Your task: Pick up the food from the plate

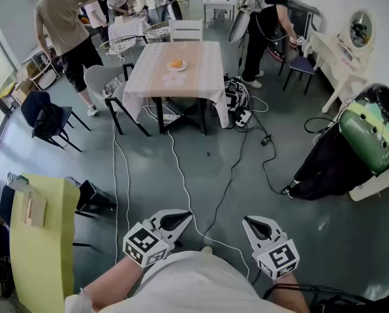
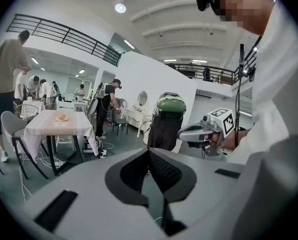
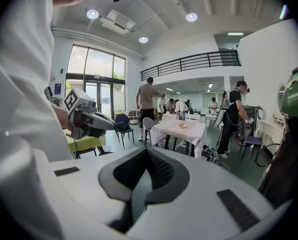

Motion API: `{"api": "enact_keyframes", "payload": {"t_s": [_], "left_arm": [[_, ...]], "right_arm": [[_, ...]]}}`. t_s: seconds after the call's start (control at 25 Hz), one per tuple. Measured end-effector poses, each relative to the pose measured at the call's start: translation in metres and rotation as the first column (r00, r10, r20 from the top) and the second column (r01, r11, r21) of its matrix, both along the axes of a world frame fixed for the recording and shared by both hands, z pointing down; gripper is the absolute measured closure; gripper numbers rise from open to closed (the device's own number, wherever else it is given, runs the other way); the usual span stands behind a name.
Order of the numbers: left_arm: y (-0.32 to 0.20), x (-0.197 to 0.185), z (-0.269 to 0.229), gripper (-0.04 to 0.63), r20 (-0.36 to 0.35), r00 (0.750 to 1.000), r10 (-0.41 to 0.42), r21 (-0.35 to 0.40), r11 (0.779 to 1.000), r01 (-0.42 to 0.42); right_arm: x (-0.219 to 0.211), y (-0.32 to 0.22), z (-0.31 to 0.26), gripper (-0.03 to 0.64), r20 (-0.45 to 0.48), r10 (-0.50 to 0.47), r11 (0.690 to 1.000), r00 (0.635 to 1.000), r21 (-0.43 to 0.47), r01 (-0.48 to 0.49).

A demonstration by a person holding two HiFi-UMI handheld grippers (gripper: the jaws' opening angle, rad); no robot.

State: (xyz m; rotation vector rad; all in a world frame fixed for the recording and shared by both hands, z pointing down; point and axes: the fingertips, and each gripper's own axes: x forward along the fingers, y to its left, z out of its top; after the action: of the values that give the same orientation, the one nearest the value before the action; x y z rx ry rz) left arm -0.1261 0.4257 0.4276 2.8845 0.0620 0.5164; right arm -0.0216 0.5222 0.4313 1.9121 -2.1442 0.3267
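An orange piece of food (image 1: 176,63) lies on a white plate (image 1: 177,68) on the far table (image 1: 201,70), which has a pale cloth. The same food (image 2: 62,117) shows small in the left gripper view, and as a speck, the food (image 3: 181,125), in the right gripper view. My left gripper (image 1: 180,220) and right gripper (image 1: 253,224) are held close to my body, far from the table, both shut and holding nothing. Each gripper appears in the other's view: the right gripper (image 2: 185,134) and the left gripper (image 3: 110,126).
Cables (image 1: 228,175) run across the grey floor between me and the table. Chairs (image 1: 106,83) stand round the table, a yellow-green chair (image 1: 41,240) at my left, a green and black object (image 1: 371,135) at right. Several people (image 1: 64,25) stand at the back.
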Motion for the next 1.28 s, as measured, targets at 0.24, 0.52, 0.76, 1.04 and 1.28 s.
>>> {"api": "enact_keyframes", "payload": {"t_s": [0.24,0.52,0.76,1.04,1.28], "left_arm": [[-0.004,0.000,0.004,0.588,0.014,1.000,0.000,0.034,0.999,0.000],[-0.007,0.005,0.009,0.588,0.040,0.999,-0.004,0.033,0.999,0.003],[-0.020,0.010,0.010,0.588,0.041,0.999,-0.023,0.025,0.999,0.022],[-0.081,0.036,0.025,0.588,0.045,0.998,-0.037,-0.011,0.999,0.037],[-0.187,0.062,0.019,0.561,-0.034,0.999,-0.026,-0.025,0.999,0.025]], "right_arm": [[-0.005,-0.007,0.009,0.606,0.005,-0.040,0.999,0.999,-0.024,0.040],[-0.003,-0.012,0.015,0.606,0.017,-0.077,0.996,0.997,-0.043,0.077],[-0.009,-0.026,0.030,0.604,0.056,-0.119,0.990,0.991,-0.073,0.123],[0.015,-0.086,0.038,0.558,0.059,-0.097,0.992,0.994,-0.074,0.101],[0.032,-0.181,0.039,0.508,0.034,-0.051,0.991,0.998,-0.122,0.055]]}}
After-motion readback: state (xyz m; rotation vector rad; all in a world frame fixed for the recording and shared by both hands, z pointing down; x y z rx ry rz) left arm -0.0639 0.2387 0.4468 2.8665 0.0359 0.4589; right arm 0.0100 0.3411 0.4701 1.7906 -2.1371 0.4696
